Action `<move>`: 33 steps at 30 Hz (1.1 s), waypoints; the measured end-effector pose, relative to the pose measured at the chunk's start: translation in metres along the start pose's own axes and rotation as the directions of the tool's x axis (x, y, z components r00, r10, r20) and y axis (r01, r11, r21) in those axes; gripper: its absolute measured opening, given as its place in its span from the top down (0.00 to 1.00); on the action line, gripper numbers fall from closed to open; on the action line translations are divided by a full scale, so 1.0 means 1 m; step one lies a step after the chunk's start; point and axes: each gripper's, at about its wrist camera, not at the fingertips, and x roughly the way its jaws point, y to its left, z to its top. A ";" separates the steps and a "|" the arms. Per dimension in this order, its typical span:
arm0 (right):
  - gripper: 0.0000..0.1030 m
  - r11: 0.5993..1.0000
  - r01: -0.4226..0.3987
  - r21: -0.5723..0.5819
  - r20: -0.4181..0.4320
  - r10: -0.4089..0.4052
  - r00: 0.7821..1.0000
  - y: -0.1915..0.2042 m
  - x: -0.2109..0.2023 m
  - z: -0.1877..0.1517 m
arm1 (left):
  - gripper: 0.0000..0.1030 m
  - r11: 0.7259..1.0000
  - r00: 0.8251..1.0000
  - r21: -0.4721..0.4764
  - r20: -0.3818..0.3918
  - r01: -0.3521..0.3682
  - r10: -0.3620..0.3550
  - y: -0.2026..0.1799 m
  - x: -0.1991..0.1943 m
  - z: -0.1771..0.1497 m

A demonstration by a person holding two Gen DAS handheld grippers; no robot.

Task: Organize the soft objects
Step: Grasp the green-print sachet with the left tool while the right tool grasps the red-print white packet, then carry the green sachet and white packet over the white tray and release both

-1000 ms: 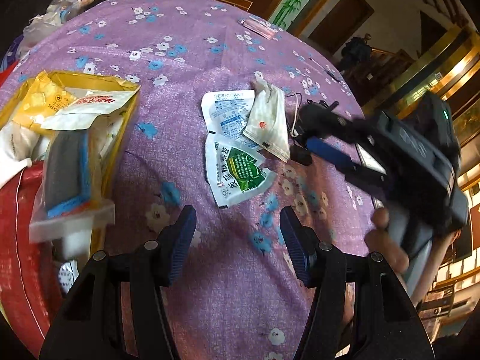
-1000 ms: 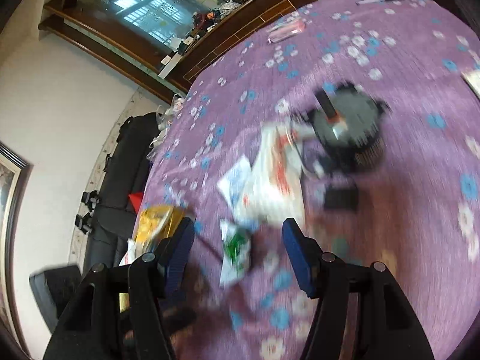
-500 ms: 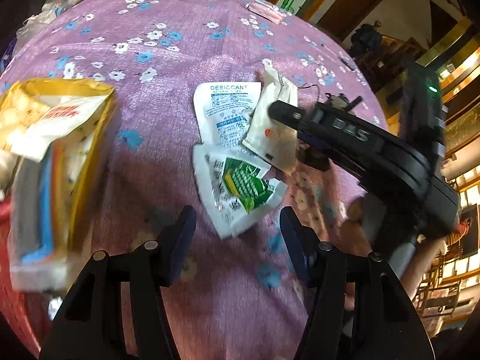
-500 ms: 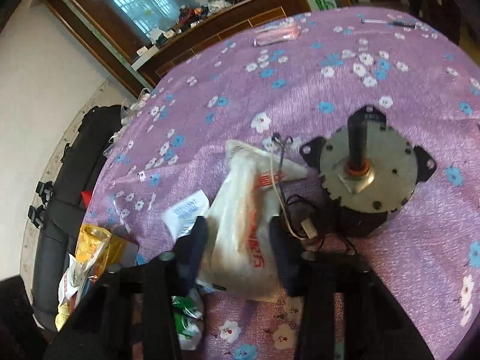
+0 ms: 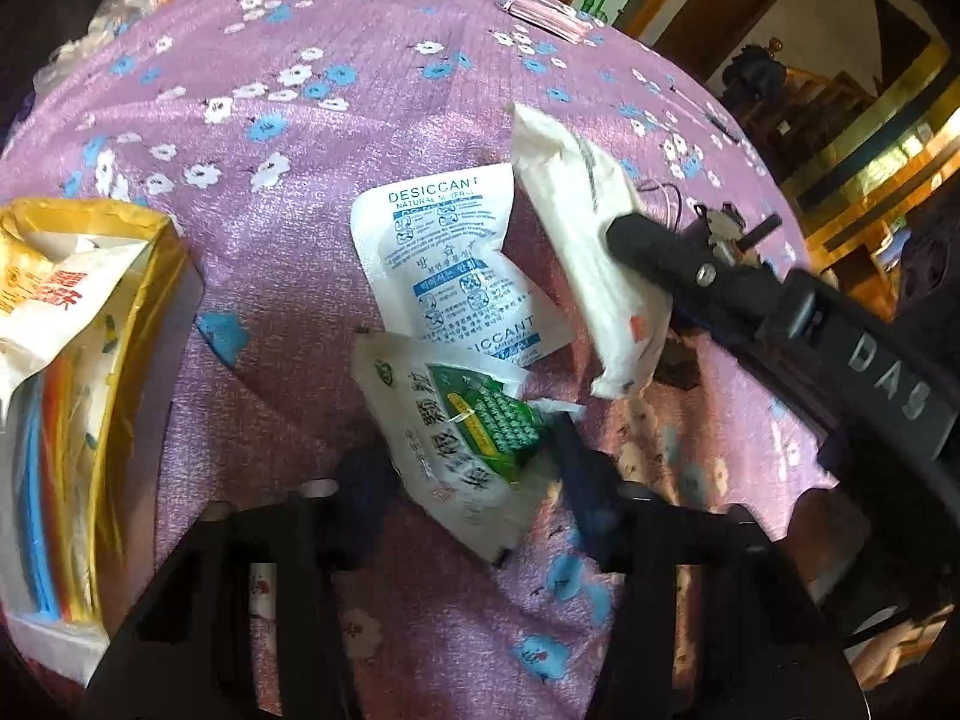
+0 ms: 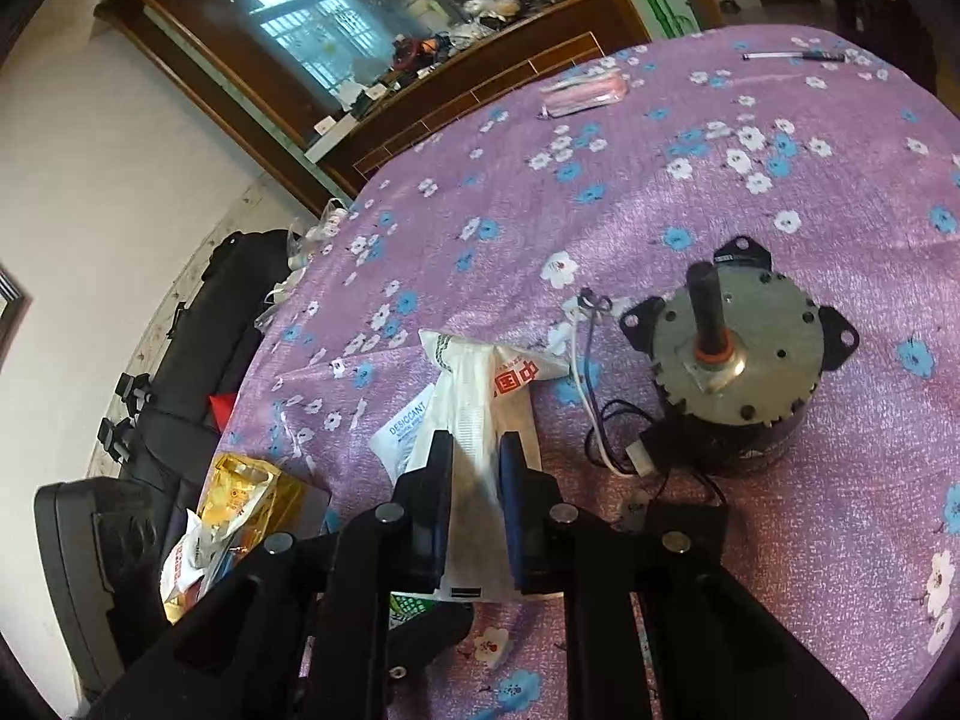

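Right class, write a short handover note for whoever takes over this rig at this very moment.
Right tongs: closing on the white packet, which is between the pads.
Left tongs: closing around the green sachet, not yet pressing it.
The desiccant sachet lies loose on the purple cloth.
The yellow bag at the left already holds some packets.
Left to do: move these three packets, presumably into the bag.
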 end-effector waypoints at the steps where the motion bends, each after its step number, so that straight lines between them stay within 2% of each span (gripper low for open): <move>1: 0.87 1.000 -0.001 -0.002 0.009 0.001 1.000 0.000 -0.002 0.001 | 0.59 1.000 1.000 -0.008 0.001 0.011 -0.011 0.001 -0.002 -0.001; 7: 0.87 1.000 -0.020 -0.004 0.038 0.020 0.999 0.000 -0.007 0.002 | 0.62 0.996 0.996 -0.015 -0.008 0.086 -0.086 0.005 -0.028 -0.020; 13: 0.87 0.999 -0.036 -0.039 0.076 0.039 0.996 0.007 -0.012 0.001 | 0.62 0.979 0.978 -0.024 -0.025 0.205 -0.205 0.009 -0.068 -0.054; 16: 0.88 0.999 -0.025 -0.049 0.121 0.031 0.992 0.010 -0.021 -0.005 | 0.62 0.974 0.974 -0.033 0.010 0.226 -0.225 0.018 -0.097 -0.068; 18: 0.87 0.999 0.003 -0.041 0.154 0.003 0.988 0.018 -0.034 -0.015 | 0.62 0.969 0.969 -0.047 0.061 0.241 -0.238 0.035 -0.125 -0.079; 21: 0.87 0.997 -0.074 -0.030 0.164 0.078 0.983 0.042 -0.059 -0.038 | 0.62 0.968 0.967 -0.085 0.119 0.236 -0.225 0.061 -0.152 -0.092; 24: 0.87 0.994 -0.099 -0.051 0.165 0.106 0.981 0.073 -0.082 -0.061 | 0.62 0.968 0.967 -0.119 0.158 0.221 -0.201 0.086 -0.175 -0.101; 29: 0.87 0.977 -0.203 -0.069 0.073 0.207 0.976 0.122 -0.088 -0.105 | 0.62 0.973 0.961 -0.150 0.241 0.174 -0.135 0.127 -0.219 -0.121; 33: 0.87 0.967 -0.212 -0.139 -0.032 0.210 0.977 0.163 -0.062 -0.131 | 0.62 0.965 0.959 -0.196 0.255 0.173 -0.120 0.158 -0.224 -0.132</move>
